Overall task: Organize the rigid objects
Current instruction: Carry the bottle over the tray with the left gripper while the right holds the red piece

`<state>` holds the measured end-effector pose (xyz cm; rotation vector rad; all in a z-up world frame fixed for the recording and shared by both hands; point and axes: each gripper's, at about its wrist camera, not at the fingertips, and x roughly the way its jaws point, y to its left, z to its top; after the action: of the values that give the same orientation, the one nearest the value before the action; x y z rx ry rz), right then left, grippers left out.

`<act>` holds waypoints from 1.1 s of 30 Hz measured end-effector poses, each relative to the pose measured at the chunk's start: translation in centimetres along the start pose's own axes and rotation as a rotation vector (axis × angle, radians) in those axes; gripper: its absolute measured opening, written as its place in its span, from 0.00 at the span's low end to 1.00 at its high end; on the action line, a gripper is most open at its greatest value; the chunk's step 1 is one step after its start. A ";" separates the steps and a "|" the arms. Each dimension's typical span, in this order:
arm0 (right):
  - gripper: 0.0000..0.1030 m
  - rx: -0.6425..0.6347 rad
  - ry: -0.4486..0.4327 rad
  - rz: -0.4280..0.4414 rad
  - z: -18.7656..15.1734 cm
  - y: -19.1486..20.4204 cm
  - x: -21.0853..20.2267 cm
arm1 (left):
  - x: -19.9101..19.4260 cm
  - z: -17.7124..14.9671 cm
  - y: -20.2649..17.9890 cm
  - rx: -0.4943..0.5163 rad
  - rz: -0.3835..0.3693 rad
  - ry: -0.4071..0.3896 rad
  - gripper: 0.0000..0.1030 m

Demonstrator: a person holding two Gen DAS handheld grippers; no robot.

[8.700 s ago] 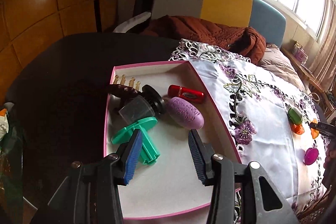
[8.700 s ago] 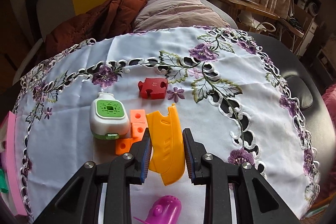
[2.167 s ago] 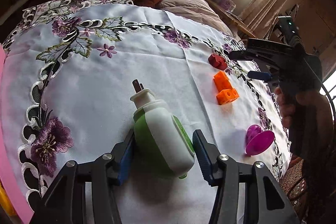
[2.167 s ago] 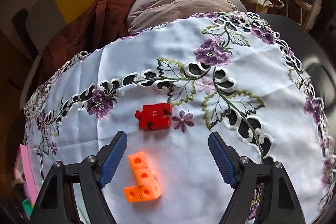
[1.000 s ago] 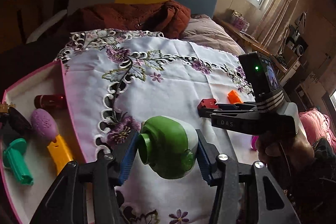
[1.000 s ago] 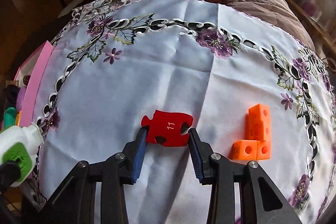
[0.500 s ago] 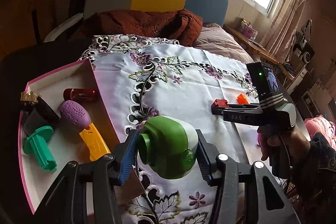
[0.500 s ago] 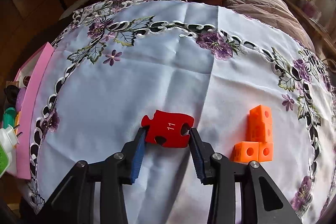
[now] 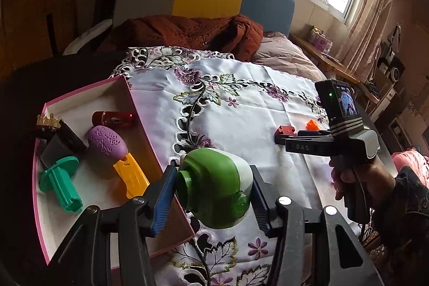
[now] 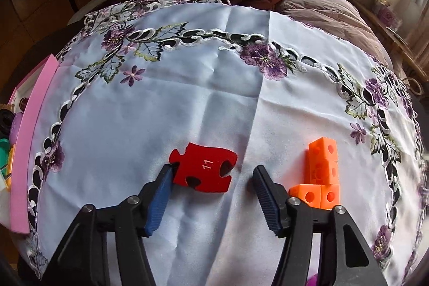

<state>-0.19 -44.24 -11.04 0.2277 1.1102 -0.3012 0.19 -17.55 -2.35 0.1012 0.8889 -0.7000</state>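
My left gripper [image 9: 213, 190] is shut on a green and white plug-in device [image 9: 214, 186] and holds it in the air beside the right wall of the pink-rimmed tray [image 9: 139, 114]. The tray holds a teal peg [image 9: 60, 184], a purple oval piece [image 9: 107, 142], a yellow piece [image 9: 131, 176], a red case [image 9: 112, 118] and dark items. My right gripper [image 10: 213, 173] is open around a red puzzle piece [image 10: 205, 168] lying on the white cloth; its left finger touches the piece. An orange cube block [image 10: 320, 170] lies just to the right.
The embroidered white tablecloth [image 10: 161, 109] covers a dark round table. The tray shows at the left edge of the right wrist view [image 10: 26, 130]. A sofa with a brown jacket [image 9: 187, 31] stands behind. The right gripper and hand show in the left wrist view [image 9: 329, 144].
My right gripper has opened and let go of the red puzzle piece, which now lies on the cloth. My left gripper has carried the green device further left towards the tray.
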 end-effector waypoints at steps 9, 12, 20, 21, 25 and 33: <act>0.64 0.001 -0.001 -0.008 0.1 0.2 -0.1 | -0.2 -0.4 0.9 -0.018 0.000 0.010 0.51; 0.71 0.010 0.004 -0.005 0.2 0.1 0.1 | -0.5 -0.5 1.7 -0.037 0.007 0.008 0.51; 0.77 0.032 0.016 0.021 0.3 0.0 0.2 | -2.0 -0.9 5.1 -0.106 0.043 -0.005 0.51; 0.77 0.029 0.014 0.023 0.3 0.1 0.2 | -2.2 -1.0 5.6 -0.115 0.050 -0.007 0.51; 0.77 0.015 0.003 0.016 0.4 0.4 0.3 | -3.1 -1.5 7.6 -0.150 0.082 -0.008 0.51; 0.48 -0.029 -0.025 0.005 0.4 1.1 0.0 | -4.7 -3.4 12.3 -0.255 0.155 0.008 0.51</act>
<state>0.55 -43.35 -10.78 0.2000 1.0885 -0.2827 3.23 -4.37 -3.53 -0.0539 0.9600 -0.4384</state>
